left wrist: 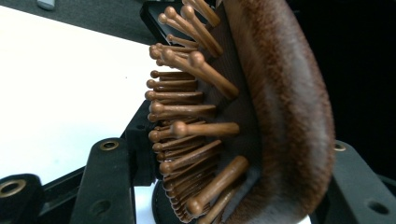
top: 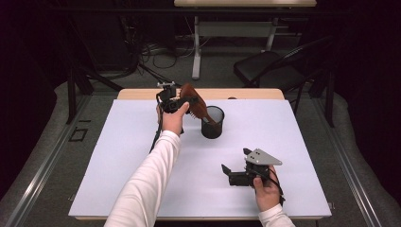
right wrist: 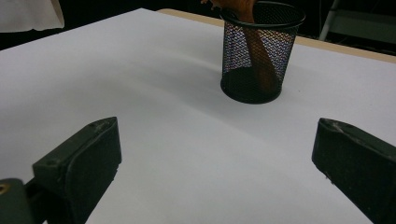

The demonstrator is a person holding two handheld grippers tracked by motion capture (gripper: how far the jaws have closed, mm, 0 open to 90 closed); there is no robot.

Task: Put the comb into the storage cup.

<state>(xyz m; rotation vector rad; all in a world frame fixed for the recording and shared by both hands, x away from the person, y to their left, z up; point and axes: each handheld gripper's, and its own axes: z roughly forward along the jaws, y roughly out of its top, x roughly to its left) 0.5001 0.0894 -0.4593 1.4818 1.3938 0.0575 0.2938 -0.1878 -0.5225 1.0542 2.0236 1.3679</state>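
A brown wooden hairbrush point(top: 195, 104) leans out of a black mesh cup point(top: 213, 127) near the table's far middle, its handle down inside the cup. My left gripper point(top: 182, 101) is shut on the brush head. In the left gripper view the peg bristles point(left wrist: 187, 112) face the left jaw and the rounded back point(left wrist: 289, 102) rests against the right jaw. My right gripper point(top: 235, 160) lies low at the front right, jaws wide open with nothing between them. It looks at the cup point(right wrist: 254, 70), where the handle point(right wrist: 259, 60) shows through the mesh.
A white sheet point(top: 142, 156) covers the tabletop, with a wooden strip point(top: 246, 93) bare along its far edge. Behind the table stand a dark chair point(top: 269, 66) and another desk's leg point(top: 196, 47), with cables on the floor.
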